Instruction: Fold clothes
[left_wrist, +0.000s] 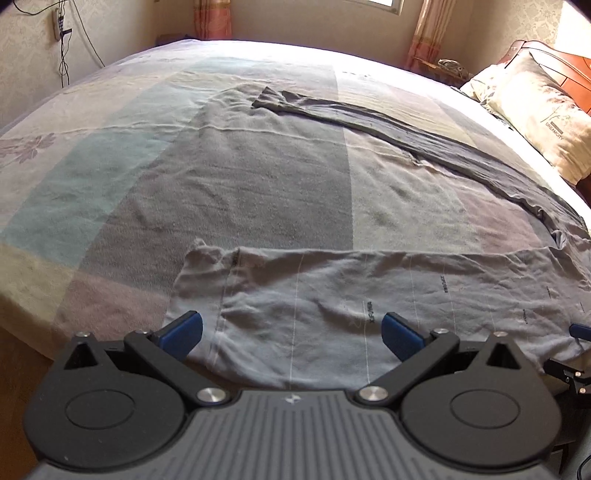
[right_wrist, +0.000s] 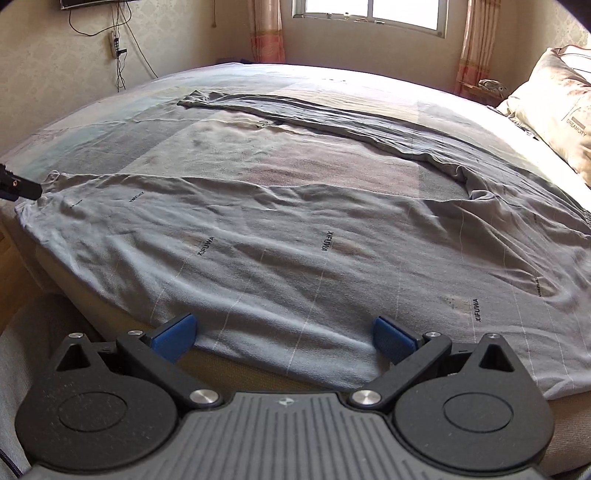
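**Both grippers poised over the near leg of the trousers**

Grey trousers (right_wrist: 295, 243) lie spread on the bed (left_wrist: 92, 177): one leg runs along the near edge, the other stretches away toward the far left, the two joining at the right near the pillow (right_wrist: 561, 110). The left gripper (left_wrist: 291, 332) hovers wide open over the near leg's cuff end, holding nothing. The right gripper (right_wrist: 284, 334) is equally wide and empty at the near hem. Folding looks barely begun. The next move likely calls for pinching the near leg's edge at both points and carrying it over onto the far leg.
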